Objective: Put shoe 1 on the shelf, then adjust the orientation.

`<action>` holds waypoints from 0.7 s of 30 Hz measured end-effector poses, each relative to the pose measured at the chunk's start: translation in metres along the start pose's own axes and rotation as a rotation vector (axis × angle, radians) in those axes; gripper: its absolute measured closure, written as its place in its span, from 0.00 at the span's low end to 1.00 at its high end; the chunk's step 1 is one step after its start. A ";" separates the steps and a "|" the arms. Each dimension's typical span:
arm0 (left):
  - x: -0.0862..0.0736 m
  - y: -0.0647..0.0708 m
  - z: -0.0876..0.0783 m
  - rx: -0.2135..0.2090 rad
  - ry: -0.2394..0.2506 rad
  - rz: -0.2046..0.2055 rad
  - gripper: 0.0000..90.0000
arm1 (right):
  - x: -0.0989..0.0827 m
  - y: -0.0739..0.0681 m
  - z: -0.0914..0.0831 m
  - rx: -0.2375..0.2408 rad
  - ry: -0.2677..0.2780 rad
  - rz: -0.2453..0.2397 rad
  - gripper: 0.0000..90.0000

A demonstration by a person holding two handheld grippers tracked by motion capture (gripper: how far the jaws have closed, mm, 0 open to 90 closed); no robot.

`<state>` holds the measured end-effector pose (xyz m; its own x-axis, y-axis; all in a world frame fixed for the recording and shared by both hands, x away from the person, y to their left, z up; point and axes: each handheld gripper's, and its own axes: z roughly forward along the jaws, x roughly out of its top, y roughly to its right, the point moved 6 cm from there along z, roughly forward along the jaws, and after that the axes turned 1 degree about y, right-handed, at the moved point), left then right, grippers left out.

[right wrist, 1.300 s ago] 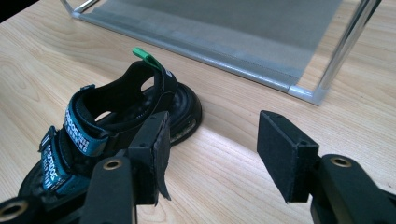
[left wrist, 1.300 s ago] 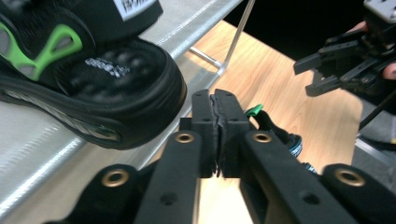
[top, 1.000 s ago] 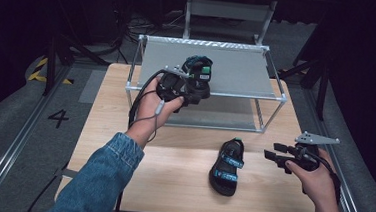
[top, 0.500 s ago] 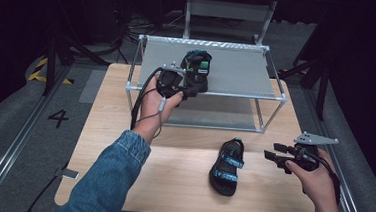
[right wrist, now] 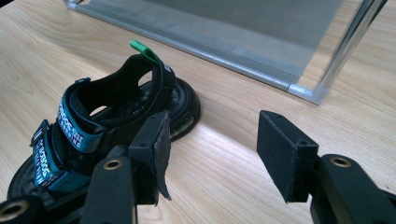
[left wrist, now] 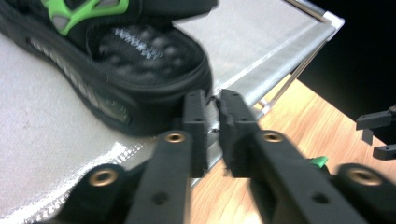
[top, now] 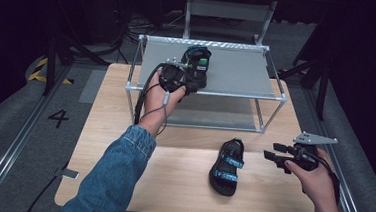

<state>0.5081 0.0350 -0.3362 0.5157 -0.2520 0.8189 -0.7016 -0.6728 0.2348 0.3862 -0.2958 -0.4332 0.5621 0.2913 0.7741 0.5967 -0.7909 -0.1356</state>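
Left gripper at front edge of metal-framed grey shelf; jaws just opened to a narrow gap, nothing between them. Black sandal with green straps sits on the top shelf, just beside the jaw tips. Black sandal with teal straps lies on light wooden table. Right gripper spread, empty, just beside it.

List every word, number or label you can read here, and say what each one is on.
"4": painted on the floor left of the table.
White lettering on the blue straps of the sandal on the table: too blurred to read.
Small print on the footbed of the sandal on the shelf: too blurred to read.
Nothing else carries text.
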 end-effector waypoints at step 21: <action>-0.029 0.019 -0.072 0.068 -0.002 0.132 0.41 | -0.001 -0.008 0.003 0.004 -0.023 -0.022 0.50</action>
<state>0.4446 0.0799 -0.3183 0.4218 -0.3427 0.8394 -0.7286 -0.6791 0.0889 0.3825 -0.2880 -0.4345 0.5616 0.3208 0.7627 0.6111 -0.7822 -0.1209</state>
